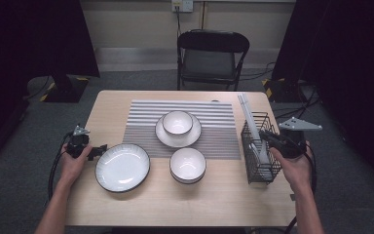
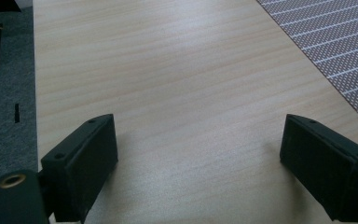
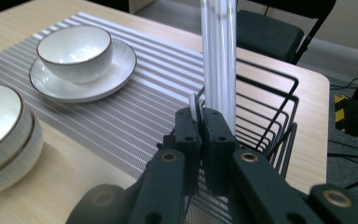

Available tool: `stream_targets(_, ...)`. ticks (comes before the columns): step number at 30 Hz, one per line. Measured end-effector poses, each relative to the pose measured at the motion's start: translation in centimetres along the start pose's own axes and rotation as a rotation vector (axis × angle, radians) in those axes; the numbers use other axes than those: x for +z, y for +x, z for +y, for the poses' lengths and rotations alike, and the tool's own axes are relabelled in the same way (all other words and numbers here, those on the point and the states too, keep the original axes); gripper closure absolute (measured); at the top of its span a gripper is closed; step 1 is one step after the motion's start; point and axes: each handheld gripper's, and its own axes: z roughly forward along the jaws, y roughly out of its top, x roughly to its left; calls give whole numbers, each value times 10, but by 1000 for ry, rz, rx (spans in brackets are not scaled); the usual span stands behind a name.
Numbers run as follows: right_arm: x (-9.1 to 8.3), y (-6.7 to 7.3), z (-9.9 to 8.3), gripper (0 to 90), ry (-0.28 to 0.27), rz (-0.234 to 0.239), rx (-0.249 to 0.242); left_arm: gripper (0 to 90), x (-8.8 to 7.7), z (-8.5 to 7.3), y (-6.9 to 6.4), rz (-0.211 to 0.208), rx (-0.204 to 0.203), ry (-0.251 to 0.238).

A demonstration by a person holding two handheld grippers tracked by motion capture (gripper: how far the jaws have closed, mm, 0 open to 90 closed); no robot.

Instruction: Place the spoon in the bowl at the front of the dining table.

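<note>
Pale wood forms the table (image 1: 141, 204), which carries a grey striped placemat (image 1: 214, 141) at its centre, with a black folding chair (image 1: 212, 56) standing behind it on grey carpet. At the right edge of the table, a black wire basket (image 1: 259, 168) holds several long white utensils (image 1: 248, 114) that stand up and lean toward the far side. The right gripper (image 3: 201, 122) reaches over the basket, its jaws drawn together on the thin white round end of a utensil (image 3: 195, 108) just in front of the tall white handles; what kind of utensil it is cannot be told. The left gripper (image 1: 99, 149) rests low over bare wood near the table's left edge, just beside a large white plate (image 1: 122, 167) with a dark rim, its jaws standing wide apart with nothing between them. On the mat, a white bowl (image 1: 177, 122) sits on a saucer (image 1: 167, 138). Nearer the person, stacked white bowls (image 1: 188, 165) rest at the placemat's front edge.
</note>
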Motion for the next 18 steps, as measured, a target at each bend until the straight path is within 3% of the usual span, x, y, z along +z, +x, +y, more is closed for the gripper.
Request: stream_targets(18, -8, 9, 24, 865, -68, 14, -8, 107, 0, 0, 0, 0, 3, 1)
